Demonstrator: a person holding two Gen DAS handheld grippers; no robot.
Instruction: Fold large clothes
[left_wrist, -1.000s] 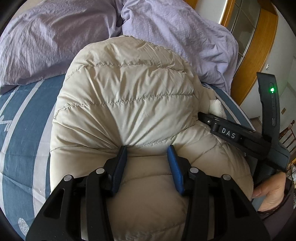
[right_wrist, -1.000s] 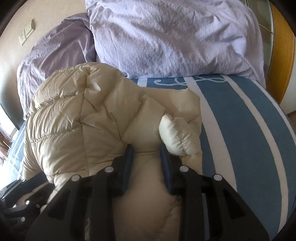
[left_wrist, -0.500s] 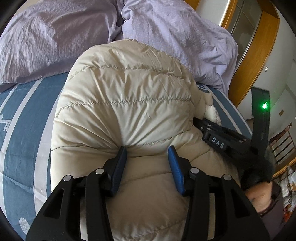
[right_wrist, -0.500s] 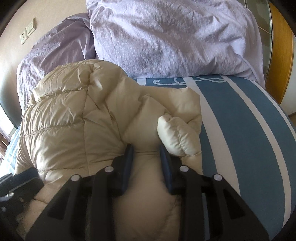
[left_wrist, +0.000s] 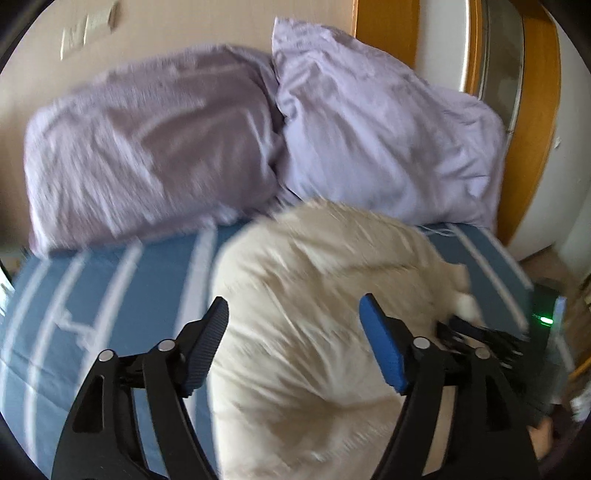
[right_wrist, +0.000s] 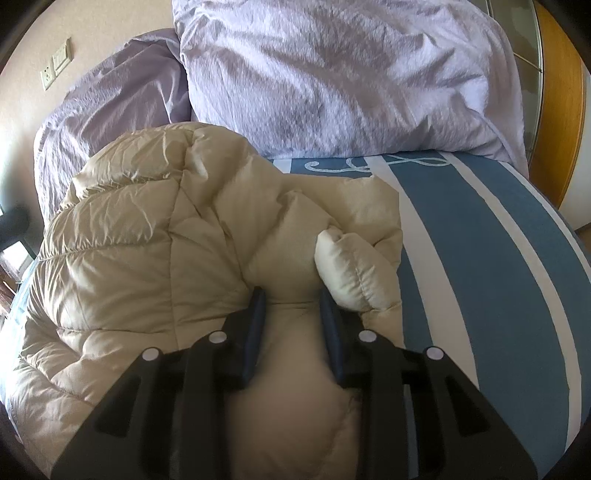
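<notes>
On the bed: my cream down jacket (right_wrist: 155, 258) lies bunched in a puffy heap across the blue-and-white striped bedspread (right_wrist: 480, 266), its far edge close to the pillows.
Left hand-held gripper (left_wrist: 293, 314): my jaws are opening, the blue pads spread wide and clear of the fabric; the jacket (left_wrist: 314, 332) sits below and between them, not pinched. This view is smeared with blur.
Right hand-held gripper (right_wrist: 293, 295): my two pads press in on a fold of the jacket, the quilted cloth bulging up between and around them.
Loose flap: a small padded lobe (right_wrist: 351, 266) of the jacket pokes up just beside my right pad, on the side toward the bare stripes.
Pillows: two lilac pillows (right_wrist: 332, 74) lean against the wall at the head of the bed, the paler one overlapping the darker one (right_wrist: 110, 107).
Wall: a switch plate (right_wrist: 57, 68) sits on the beige wall above the darker pillow.
Right edge: a wooden frame (right_wrist: 565, 92) stands past the paler pillow.
Seen from my left: my right hand-held gripper's black body, with a green light (left_wrist: 546, 320), shows at the jacket's far side.
</notes>
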